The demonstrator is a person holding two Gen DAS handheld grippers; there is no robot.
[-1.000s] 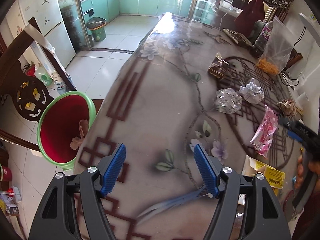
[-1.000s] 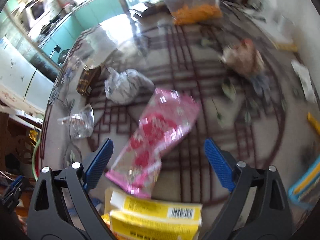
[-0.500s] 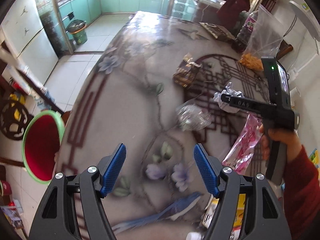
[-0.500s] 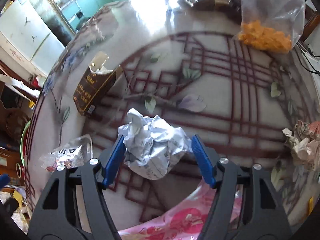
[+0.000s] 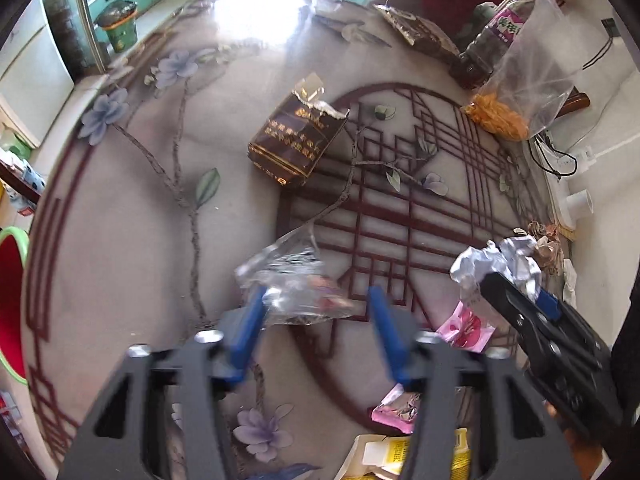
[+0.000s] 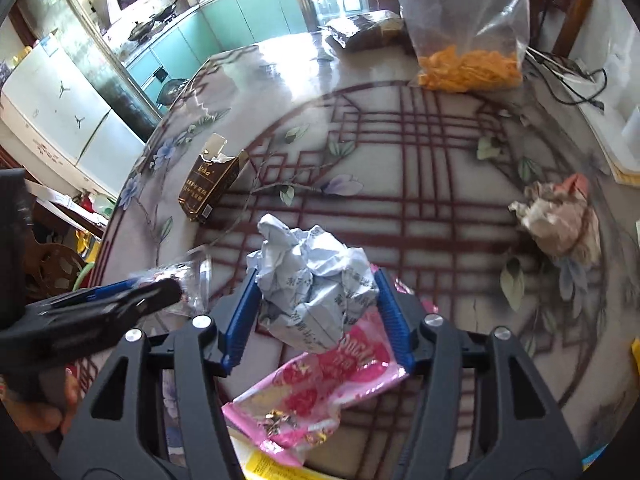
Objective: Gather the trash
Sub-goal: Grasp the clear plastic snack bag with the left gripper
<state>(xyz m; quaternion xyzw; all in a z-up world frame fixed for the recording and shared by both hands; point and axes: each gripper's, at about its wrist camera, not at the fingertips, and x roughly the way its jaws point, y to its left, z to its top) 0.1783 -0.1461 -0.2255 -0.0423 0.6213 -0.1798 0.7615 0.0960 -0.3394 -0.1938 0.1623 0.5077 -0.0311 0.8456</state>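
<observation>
My left tongs have been closing around the clear wrapper, its length across them, while my right tongs clamp the crumpled paper ball.

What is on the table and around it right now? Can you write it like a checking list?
Surface: patterned table, glossy.
Job's things: crumpled paper ball, clear wrapper, pink wrapper, brown carton, tissue wad.
Clutter: bag of orange snacks, yellow box.
Tongs: right tongs shut on the paper ball; left tongs just closing, clear wrapper between them.
Cables: black cable at table edge.
Surroundings: green-rimmed bin, teal cabinets.
</observation>
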